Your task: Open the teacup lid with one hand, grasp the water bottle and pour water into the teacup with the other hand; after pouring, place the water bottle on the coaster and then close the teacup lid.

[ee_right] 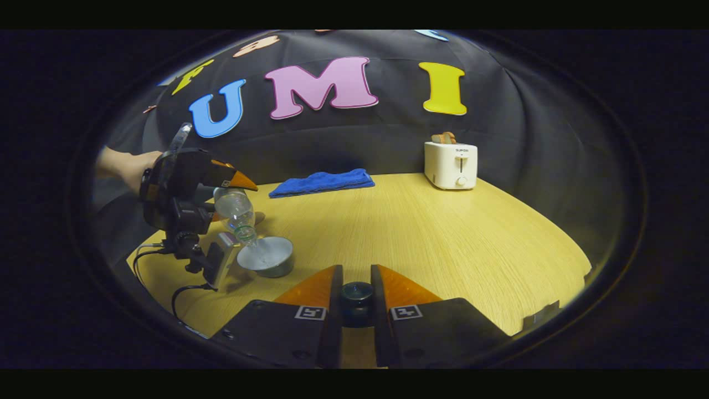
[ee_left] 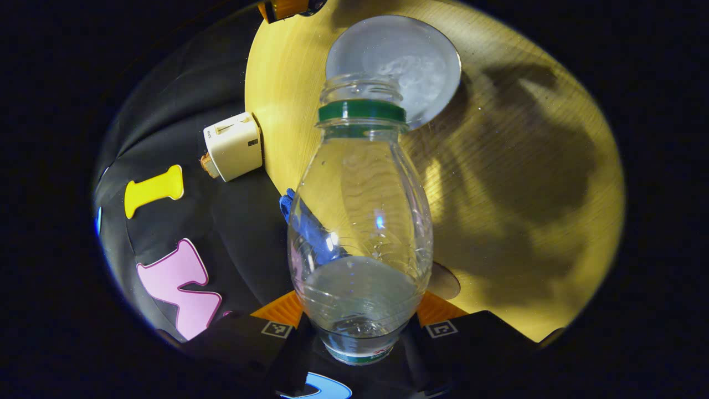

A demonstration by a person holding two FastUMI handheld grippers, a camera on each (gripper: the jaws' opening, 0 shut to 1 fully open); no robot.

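A clear, uncapped water bottle [ee_left: 360, 221] with a green neck ring is clamped at its base by my left gripper [ee_left: 360, 313]. Its mouth tilts over the open grey teacup [ee_left: 412, 61], which holds rippled water. Some water shows in the bottle near the fingers. A brown coaster [ee_left: 447, 281] peeks out behind the bottle on the right. In the right gripper view, my right gripper [ee_right: 356, 275] is shut on the dark knob of the teacup lid [ee_right: 356, 296], held above the table. Farther left, the left gripper [ee_right: 230, 199] tips the bottle [ee_right: 235, 213] neck-down over the teacup [ee_right: 270, 257].
A cream toaster [ee_right: 450, 164] stands at the back right of the wooden table [ee_right: 443, 238], and a folded blue towel [ee_right: 322, 182] lies at the back. Cables [ee_right: 183, 291] trail near the table's left edge beneath the left gripper. A hand [ee_right: 130, 166] holds that gripper.
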